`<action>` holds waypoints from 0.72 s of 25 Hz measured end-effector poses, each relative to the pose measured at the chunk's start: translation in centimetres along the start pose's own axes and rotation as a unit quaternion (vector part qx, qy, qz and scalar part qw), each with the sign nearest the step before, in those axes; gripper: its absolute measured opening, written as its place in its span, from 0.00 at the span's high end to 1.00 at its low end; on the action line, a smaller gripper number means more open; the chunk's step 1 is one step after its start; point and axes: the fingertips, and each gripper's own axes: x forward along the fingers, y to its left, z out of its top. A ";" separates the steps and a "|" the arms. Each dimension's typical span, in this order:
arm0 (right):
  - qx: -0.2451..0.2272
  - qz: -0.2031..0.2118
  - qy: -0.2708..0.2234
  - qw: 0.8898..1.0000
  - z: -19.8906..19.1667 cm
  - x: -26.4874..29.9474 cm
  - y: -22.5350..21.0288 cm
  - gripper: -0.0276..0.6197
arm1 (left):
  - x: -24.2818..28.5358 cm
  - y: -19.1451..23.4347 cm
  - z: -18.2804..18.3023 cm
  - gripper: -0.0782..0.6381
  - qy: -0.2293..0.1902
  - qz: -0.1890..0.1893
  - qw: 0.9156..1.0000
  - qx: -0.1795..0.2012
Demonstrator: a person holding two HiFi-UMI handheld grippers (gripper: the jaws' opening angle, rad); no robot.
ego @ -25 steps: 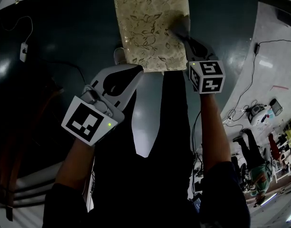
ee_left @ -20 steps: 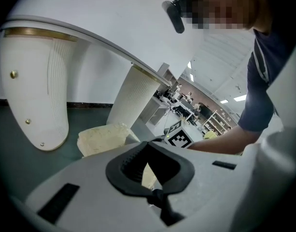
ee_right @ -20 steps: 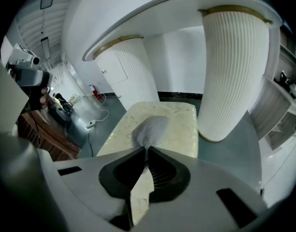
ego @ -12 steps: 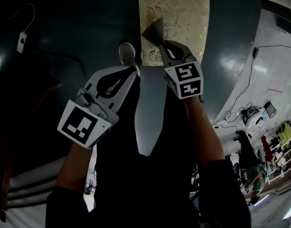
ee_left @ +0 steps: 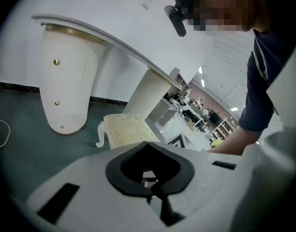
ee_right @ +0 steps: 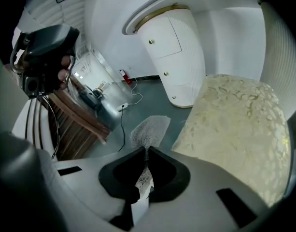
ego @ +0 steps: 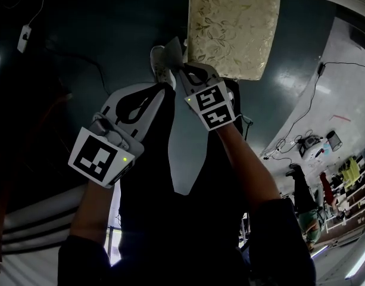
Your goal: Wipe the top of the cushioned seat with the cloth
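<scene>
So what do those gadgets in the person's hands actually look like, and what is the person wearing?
The left hand-held gripper and the right hand-held gripper are pale grey plastic shells tapering to two jaws lined with black pads. Each carries a white cube with black square markers and a small green light. The person wears dark short sleeves.

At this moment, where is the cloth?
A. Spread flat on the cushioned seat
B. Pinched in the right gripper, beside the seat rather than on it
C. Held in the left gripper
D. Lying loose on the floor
B: the right gripper view shows the cloth clamped in the right gripper, hanging over the floor beside the cushioned seat.
</scene>
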 end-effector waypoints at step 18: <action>0.070 -0.046 -0.021 0.996 -5.9 -6.7 -8.2 0.90 | 8.0 -6.6 1.3 0.88 0.045 -0.049 0.997 0.044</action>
